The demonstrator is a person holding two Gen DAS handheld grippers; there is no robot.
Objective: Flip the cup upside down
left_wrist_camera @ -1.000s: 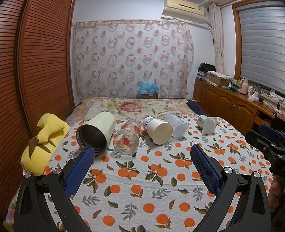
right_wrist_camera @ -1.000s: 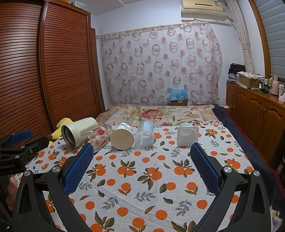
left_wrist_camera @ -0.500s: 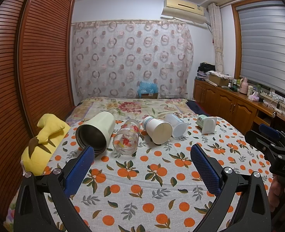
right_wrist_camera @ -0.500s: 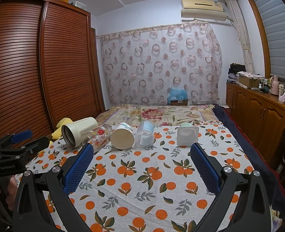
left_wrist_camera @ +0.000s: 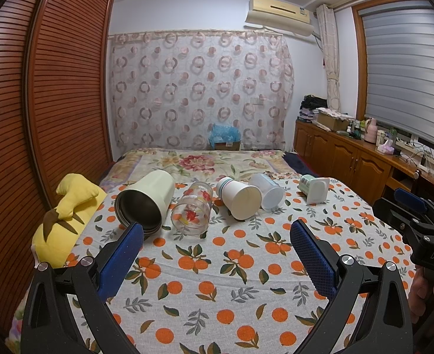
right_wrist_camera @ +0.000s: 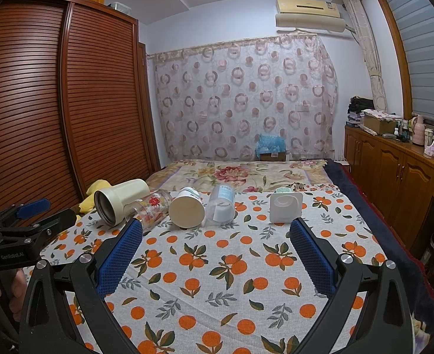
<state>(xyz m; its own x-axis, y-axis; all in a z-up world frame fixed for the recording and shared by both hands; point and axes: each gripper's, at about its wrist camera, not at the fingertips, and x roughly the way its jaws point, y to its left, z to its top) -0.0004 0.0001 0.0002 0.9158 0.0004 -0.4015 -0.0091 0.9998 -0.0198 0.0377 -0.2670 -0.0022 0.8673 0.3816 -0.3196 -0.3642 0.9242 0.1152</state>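
Orange-printed cloth [left_wrist_camera: 217, 265] is covering the near end of the bed, and in the left wrist view we are listing five cups lying on their sides in a row across it. From the left: a cream tumbler [left_wrist_camera: 146, 200], mouth toward us; a glass [left_wrist_camera: 192, 211] with red flowers, touching the tumbler; a paper cup [left_wrist_camera: 240, 199]; a clear cup [left_wrist_camera: 267, 190] just behind the paper one; a small white tub [left_wrist_camera: 315, 187], set apart. A yellow pillow [left_wrist_camera: 66, 221] is lying at the cloth's left edge. We are holding the left gripper [left_wrist_camera: 217, 233] above the cloth, short of the row, its blue pads [left_wrist_camera: 122, 253] spread wide and gripping nothing. The right gripper [left_wrist_camera: 408, 215] is showing at the right edge of this view.

In the right wrist view we are counting the same row: tumbler [right_wrist_camera: 119, 202], glass [right_wrist_camera: 149, 209], paper cup [right_wrist_camera: 187, 209], clear cup [right_wrist_camera: 221, 203], tub [right_wrist_camera: 286, 208]. The right gripper [right_wrist_camera: 217, 233] is hanging over the cloth [right_wrist_camera: 217, 280] near the tub, its pads [right_wrist_camera: 311, 253] spread wide and empty. The left gripper [right_wrist_camera: 25, 221] is showing at the left edge, well apart from the cups.
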